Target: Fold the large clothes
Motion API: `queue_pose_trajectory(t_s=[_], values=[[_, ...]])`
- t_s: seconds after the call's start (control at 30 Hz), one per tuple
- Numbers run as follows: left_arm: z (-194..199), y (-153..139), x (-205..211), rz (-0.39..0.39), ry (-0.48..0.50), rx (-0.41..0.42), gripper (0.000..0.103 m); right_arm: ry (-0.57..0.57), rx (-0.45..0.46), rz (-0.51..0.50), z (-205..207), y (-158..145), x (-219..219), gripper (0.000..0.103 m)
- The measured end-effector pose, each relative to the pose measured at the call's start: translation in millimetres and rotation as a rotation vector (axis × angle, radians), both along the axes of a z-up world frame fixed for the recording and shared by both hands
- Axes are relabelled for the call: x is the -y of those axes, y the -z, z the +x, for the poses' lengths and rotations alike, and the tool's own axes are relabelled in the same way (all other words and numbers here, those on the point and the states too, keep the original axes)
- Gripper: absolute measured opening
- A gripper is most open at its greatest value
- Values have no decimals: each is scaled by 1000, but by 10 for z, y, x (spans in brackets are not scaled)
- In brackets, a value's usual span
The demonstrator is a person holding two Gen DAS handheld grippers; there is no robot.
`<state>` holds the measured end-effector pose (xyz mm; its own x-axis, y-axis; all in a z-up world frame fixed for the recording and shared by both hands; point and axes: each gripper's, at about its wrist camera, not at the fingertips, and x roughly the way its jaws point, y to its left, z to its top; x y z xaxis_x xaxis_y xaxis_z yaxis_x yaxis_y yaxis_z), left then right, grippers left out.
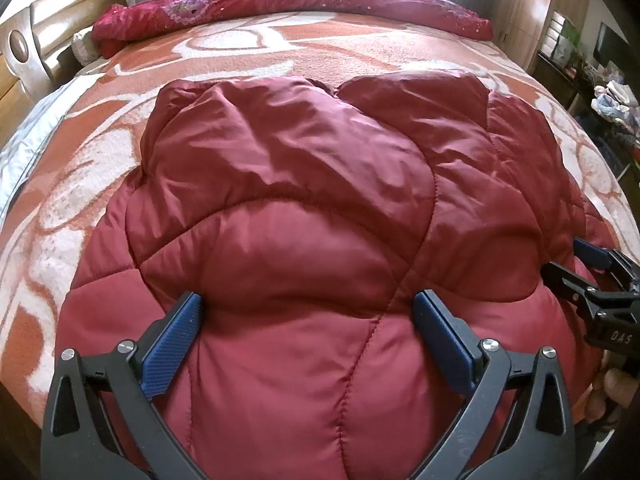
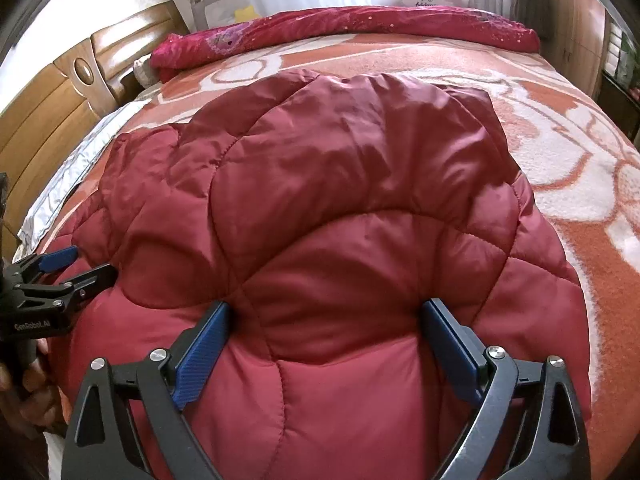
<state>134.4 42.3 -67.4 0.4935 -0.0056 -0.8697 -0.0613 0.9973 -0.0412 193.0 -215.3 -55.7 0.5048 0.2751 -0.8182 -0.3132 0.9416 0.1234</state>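
The left gripper (image 1: 307, 312) stands spread wide, its blue pads pressing into the near hem of the jacket (image 1: 304, 200). The right gripper (image 2: 325, 320) is likewise wide apart on the same hem, at 3 o'clock from the left one. The jacket lies folded on the blanket (image 1: 100, 152), with bare blanket at 9, 12 and 3 o'clock. A quilt (image 1: 288, 8) lines the far edge.

my left gripper (image 1: 306, 312) is spread wide, its blue pads (image 1: 176, 344) pressing into the dark red quilted jacket (image 1: 304, 208) that fills the middle of the frame. the jacket lies on an orange and white patterned blanket (image 1: 80, 168). my right gripper (image 1: 580, 268) enters at the right edge, touching the jacket's side. a crimson quilt (image 1: 288, 4) runs across the top.
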Motion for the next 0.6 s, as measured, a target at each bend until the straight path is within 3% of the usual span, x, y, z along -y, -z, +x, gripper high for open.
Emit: queue_pose_trajectory(t_s=[0.3,0.6], values=[[-205,-135,-26,-14,10,17,103,2,15,17,-62,-87,17,95],[-695,-312,-109,-18,33,47,103,-22,49,66,-583,-411,190,95]])
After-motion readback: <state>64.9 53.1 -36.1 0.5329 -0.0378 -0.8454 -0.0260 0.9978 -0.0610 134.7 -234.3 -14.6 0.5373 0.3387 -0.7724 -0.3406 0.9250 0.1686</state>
